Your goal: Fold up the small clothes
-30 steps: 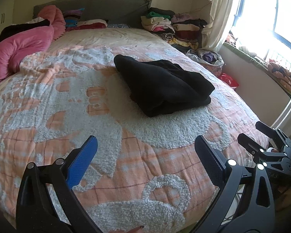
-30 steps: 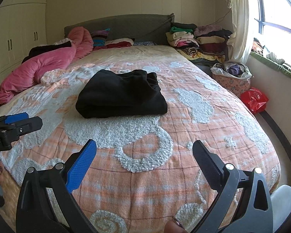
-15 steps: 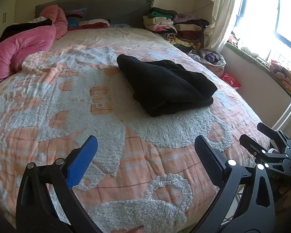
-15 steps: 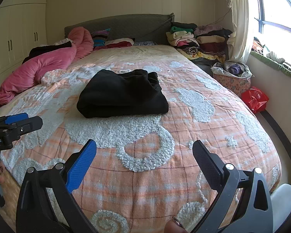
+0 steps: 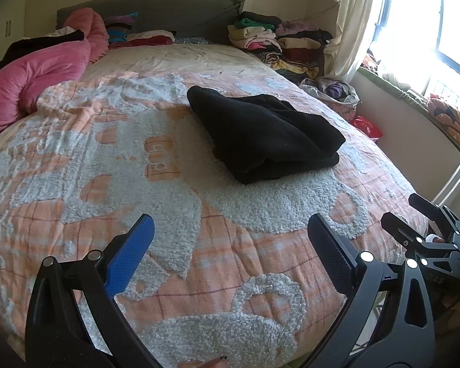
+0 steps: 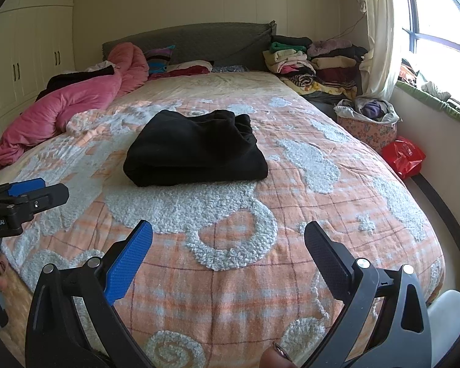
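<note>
Taking the black garment (image 6: pixel 196 148) as landmark: it lies folded on the bedspread (image 6: pixel 230 214), mid-bed. Far to its left, a pink duvet (image 6: pixel 67 107) is heaped at the bed's edge. Nearer the foot than the garment, the left gripper (image 5: pixel 230 239) hangs above the bedspread, jaws spread wide, holding nothing. To that gripper's right, likewise short of the garment, the right gripper (image 6: pixel 228 242) is also spread and empty. Beyond the garment to the right, folded clothes (image 6: pixel 309 61) are stacked by the headboard.
</note>
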The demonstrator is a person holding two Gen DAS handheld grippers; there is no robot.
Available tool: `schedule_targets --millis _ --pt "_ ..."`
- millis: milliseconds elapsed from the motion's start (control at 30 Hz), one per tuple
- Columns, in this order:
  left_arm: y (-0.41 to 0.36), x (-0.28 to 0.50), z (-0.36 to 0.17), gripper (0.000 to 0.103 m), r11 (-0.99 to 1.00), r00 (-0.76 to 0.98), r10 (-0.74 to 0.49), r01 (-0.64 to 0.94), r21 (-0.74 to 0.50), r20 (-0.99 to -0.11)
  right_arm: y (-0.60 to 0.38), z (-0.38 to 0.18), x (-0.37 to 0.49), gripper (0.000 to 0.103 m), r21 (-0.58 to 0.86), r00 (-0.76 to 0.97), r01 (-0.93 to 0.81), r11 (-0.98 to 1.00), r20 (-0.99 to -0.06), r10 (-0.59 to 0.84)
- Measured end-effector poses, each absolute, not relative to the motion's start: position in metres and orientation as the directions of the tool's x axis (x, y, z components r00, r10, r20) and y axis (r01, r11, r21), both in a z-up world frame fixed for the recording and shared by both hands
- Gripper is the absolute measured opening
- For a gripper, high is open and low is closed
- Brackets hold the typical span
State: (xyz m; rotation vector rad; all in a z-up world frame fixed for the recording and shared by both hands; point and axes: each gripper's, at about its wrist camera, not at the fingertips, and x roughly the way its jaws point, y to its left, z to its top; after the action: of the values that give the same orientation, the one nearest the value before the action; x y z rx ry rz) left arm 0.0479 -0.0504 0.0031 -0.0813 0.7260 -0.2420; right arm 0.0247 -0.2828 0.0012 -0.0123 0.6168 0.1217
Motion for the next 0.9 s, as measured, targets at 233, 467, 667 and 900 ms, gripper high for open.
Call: schedule_targets --millis 233,467,667,900 --pt "-0.0503 0.0479 0.0033 0.094 0.969 0.722 -0.246 0.19 -0.156 -0.647 -0.2833 0.0012 0.0244 0.099 0.027 0.807 -0.113 0.993 -0.58 0.107" --pt "-0.0499 0.0478 0.0039 0.094 0.973 0.724 -0.232 0.179 -0.148 -0.65 -0.283 0.0014 0.0243 0.099 0.027 0.807 -0.111 0.993 -0.581 0.106" --pt "-0.0495 0.0475 0.0038 0.094 0.972 0.723 -0.236 0.181 -0.151 -0.65 -0.2833 0.0011 0.0242 0.099 0.026 0.807 -0.112 0.993 -0.581 0.106" --pt "-0.0498 0.0463 0.0035 0.094 0.971 0.721 -0.239 0.185 -0.152 -0.65 -0.2854 -0.0001 0.0243 0.099 0.029 0.804 -0.097 0.995 -0.588 0.095"
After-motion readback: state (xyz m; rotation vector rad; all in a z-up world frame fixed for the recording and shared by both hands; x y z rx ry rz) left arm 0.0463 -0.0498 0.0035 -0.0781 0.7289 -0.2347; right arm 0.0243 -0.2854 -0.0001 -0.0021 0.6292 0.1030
